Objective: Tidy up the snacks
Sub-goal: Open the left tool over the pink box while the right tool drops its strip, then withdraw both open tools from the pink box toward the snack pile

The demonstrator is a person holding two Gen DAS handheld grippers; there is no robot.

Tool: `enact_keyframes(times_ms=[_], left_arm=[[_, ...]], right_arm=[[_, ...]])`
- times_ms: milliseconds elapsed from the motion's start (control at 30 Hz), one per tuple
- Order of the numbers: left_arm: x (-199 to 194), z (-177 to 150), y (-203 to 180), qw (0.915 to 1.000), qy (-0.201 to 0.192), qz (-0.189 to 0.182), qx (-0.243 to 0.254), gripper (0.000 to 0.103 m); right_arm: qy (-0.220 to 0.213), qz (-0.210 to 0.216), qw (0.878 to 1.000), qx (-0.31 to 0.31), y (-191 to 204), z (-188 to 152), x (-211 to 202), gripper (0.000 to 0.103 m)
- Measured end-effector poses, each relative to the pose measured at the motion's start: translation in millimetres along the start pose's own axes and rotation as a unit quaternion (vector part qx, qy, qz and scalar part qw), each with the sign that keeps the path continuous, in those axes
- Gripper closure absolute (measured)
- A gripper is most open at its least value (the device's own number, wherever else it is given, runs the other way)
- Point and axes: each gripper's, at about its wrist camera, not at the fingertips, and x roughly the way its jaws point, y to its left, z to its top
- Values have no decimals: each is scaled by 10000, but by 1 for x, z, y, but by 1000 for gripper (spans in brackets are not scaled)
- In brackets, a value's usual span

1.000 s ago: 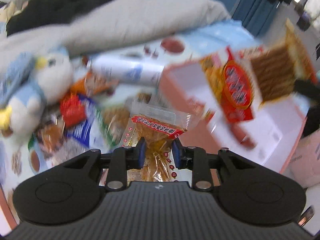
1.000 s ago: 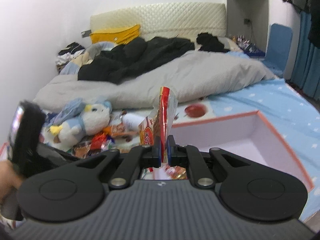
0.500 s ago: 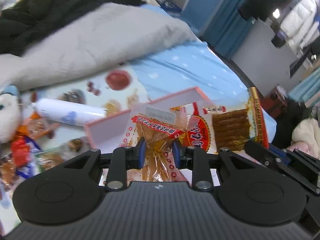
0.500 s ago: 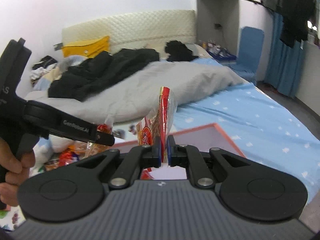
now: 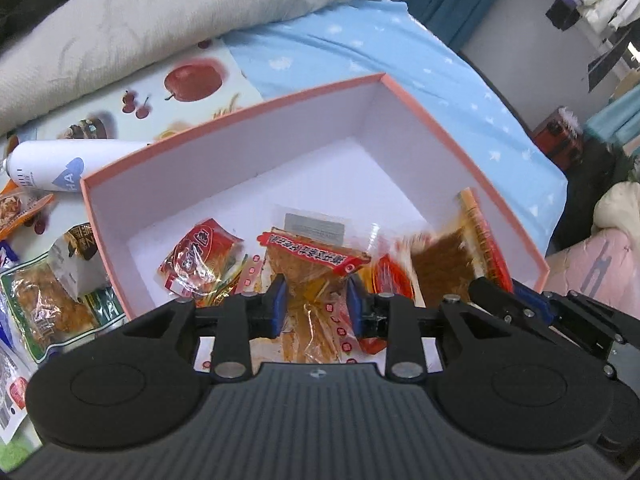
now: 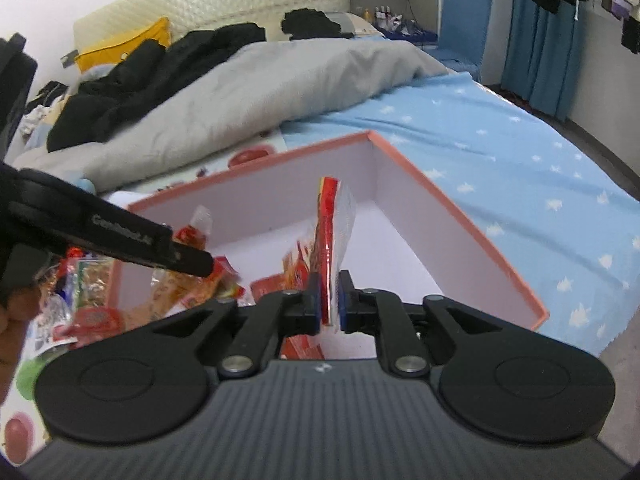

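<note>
Left gripper (image 5: 315,305) points down into the box (image 5: 448,132), jaws just been opening, clear pack (image 5: 316,264) of orange strips between the blue pads; the pads look right at its sides, whether they still pinch it I cannot tell. Just left of the jaws, a small red pack (image 5: 200,258) lies on the box floor. Just right of the jaws, the brown-stick pack (image 5: 444,264) stands on edge, the right gripper's fingers (image 5: 504,296) at its near end.

Right gripper (image 6: 329,298) (also over the box) has its jaws just been opening too: red pack edge-on between the pads, touching the left pad, a thin gap showing on the right. The pack rises up and ahead of the jaws, its top near the box's far corner.

Left of the box, outside it: loose snacks (image 5: 44,304), then a white bottle (image 5: 68,160) farther out. Beyond the box, a fruit-print mat (image 5: 192,80), grey duvet (image 5: 140,12), blue sheet (image 5: 400,52) to the right.
</note>
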Motion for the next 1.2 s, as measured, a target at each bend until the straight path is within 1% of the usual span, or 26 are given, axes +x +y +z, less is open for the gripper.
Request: enact_keyframes(times_ms=[33,67,100,133,200,300,433,567,700,800,933,1000,1100,1200], left_arm=[[0,0,1,10000,-10,32,-26,54],[1,1,3,9999,-13,98,-54,38],[0,2,4,9998,-27,170,-55,32],[-4,1,4,9998,-89,183,-11,30],[-10,3,3,9996,-186,170,114,30],[-26,4,5,9991,-360,169,120,30],[-53,4,9,9973,-702,119,153,30],[-82,-2,17,9940,-1040,252,241,30],[-114,-13,30,9893,-1405,321,225,30],[-139,-23,41,9844,-1713,346,190,30],[-173,-40,57,9760,-2114,500,121,30],[-190,-48,64,9715,-2293,599,12,30],[-216,-62,73,9641,-2579,634,-72,30],[-234,-78,79,9581,-2769,729,-70,30]], right_arm=[[43,14,10000,56,-1,0,1,82],[62,5,10000,71,-2,-1,2,77],[51,-39,10000,25,0,-1,2,67],[33,-59,10000,-1,2,0,1,53],[-34,2,10000,35,2,1,-3,45],[-122,87,9999,19,2,5,-10,45],[-394,141,9991,-44,9,16,-28,45],[-718,271,9970,-139,20,26,-50,45],[-1029,502,9931,-237,36,33,-73,45],[-1221,648,9899,-310,48,36,-88,45],[-1451,896,9845,-403,66,36,-103,45],[-1517,1042,9819,-453,75,35,-110,45],[-1620,1212,9777,-564,91,33,-118,45],[-1679,1378,9739,-666,105,30,-124,45]])
